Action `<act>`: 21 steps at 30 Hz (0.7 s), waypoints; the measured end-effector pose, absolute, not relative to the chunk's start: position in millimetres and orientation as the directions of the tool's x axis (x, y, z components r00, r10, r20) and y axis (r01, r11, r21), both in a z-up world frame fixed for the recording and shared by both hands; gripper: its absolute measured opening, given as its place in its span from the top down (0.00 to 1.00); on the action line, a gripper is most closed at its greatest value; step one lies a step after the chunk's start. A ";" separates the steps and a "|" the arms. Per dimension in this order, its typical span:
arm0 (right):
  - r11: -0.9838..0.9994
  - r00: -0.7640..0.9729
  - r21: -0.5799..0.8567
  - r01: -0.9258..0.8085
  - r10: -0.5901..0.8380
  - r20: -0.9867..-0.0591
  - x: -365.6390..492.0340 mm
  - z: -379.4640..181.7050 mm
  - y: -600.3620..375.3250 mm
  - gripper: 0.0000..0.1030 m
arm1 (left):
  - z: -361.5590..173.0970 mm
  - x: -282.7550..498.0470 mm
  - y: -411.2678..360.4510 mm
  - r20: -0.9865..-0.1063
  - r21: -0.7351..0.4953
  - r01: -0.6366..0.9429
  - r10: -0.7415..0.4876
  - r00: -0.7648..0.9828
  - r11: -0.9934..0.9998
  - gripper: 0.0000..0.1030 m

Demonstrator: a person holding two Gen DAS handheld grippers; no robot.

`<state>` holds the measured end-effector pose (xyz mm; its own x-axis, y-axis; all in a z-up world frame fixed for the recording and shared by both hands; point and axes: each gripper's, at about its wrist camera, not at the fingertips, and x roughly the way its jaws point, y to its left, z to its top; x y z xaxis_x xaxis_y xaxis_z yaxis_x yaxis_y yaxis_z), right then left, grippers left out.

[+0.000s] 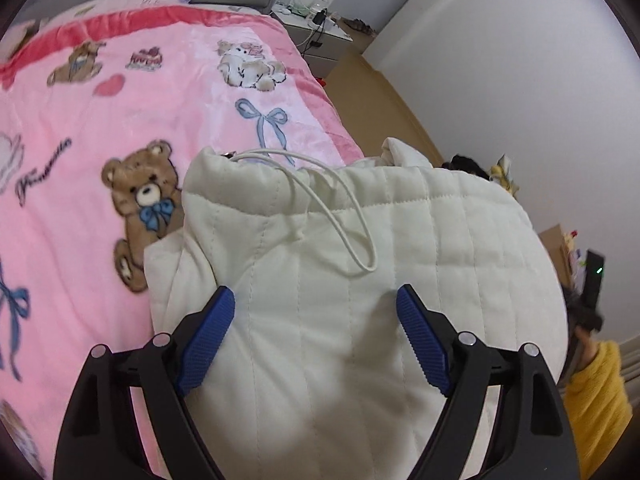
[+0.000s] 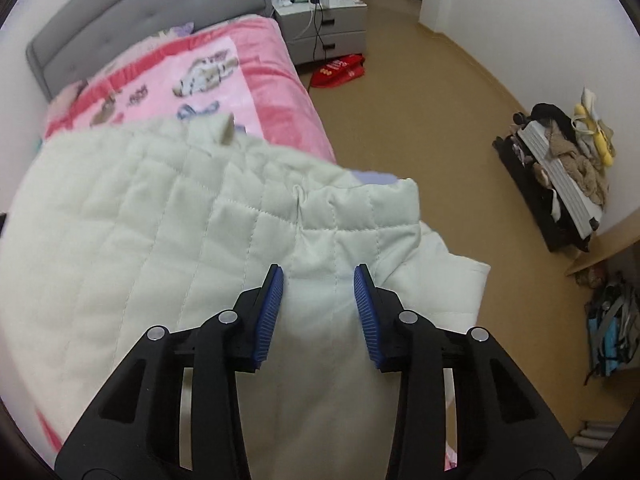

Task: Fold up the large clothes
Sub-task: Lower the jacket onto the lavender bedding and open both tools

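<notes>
The cream quilted jacket (image 1: 360,280) is lying folded near the bed's floor-side edge on the pink bear-print blanket (image 1: 100,140), its drawstring (image 1: 340,216) looping across the top, with open blanket stretching beyond it toward the grey headboard (image 2: 140,20). The left tool (image 1: 316,298) is hovering over the jacket with its 2 blue pads spread wide, nothing clamped, while the right tool (image 2: 319,276) is standing partly apart over the jacket's outer corner, its pads not pressing fabric. Bare brown floor (image 2: 420,120) is running alongside the bed, with a red bag (image 2: 338,70) by the nightstand (image 2: 324,24) and a cluttered black rack (image 2: 560,168) against the wall.
</notes>
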<state>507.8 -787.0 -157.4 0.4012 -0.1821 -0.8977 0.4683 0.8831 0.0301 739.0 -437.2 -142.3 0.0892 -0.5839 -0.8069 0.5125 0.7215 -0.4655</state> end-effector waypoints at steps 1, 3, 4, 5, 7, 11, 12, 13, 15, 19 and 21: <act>0.876 0.403 0.041 0.481 -0.180 -0.897 507.5 -164.3 -787.6 0.66 | -146.4 739.1 -437.6 -0.809 -0.467 0.507 -0.582 0.086 0.725 0.21; 0.859 0.414 0.070 0.508 -0.172 -0.894 506.0 -172.2 -789.0 0.66 | -147.0 737.6 -439.7 -0.815 -0.458 0.505 -0.573 0.091 0.732 0.21; 0.854 0.415 0.067 0.516 -0.181 -0.892 505.6 -174.5 -787.2 0.66 | -144.8 734.9 -440.8 -0.817 -0.450 0.506 -0.568 0.100 0.736 0.21; 0.852 0.413 0.049 0.521 -0.201 -0.888 506.1 -174.9 -783.6 0.65 | -140.9 731.8 -441.8 -0.821 -0.434 0.512 -0.559 0.114 0.742 0.21; 0.862 0.417 0.005 0.507 -0.240 -0.877 502.3 -167.1 -775.9 0.64 | -127.9 723.9 -445.6 -0.839 -0.374 0.531 -0.521 0.157 0.761 0.20; 0.874 0.514 -0.014 0.485 -0.298 -0.804 479.6 -121.9 -757.4 0.21 | -86.2 684.9 -455.2 -0.839 -0.216 0.612 -0.465 0.283 0.761 0.12; 0.870 0.543 -0.013 0.492 -0.319 -0.777 473.1 -110.2 -750.7 0.12 | -77.1 673.8 -453.5 -0.820 -0.200 0.621 -0.477 0.318 0.758 0.07; 0.875 0.569 0.004 0.485 -0.312 -0.760 466.2 -101.2 -744.7 0.12 | -66.5 659.5 -450.7 -0.793 -0.194 0.624 -0.496 0.354 0.757 0.06; 0.887 0.612 0.035 0.460 -0.288 -0.736 451.9 -83.2 -726.3 0.12 | -49.7 635.3 -445.3 -0.745 -0.222 0.617 -0.540 0.392 0.755 0.05; 0.876 0.671 0.135 0.463 -0.248 -0.699 414.2 -58.2 -689.1 0.08 | -27.8 587.6 -436.5 -0.707 -0.310 0.557 -0.578 0.407 0.771 0.05; 0.852 0.666 0.137 0.505 -0.284 -0.690 397.8 -51.3 -673.4 0.08 | -20.6 565.8 -437.9 -0.716 -0.284 0.534 -0.547 0.434 0.796 0.05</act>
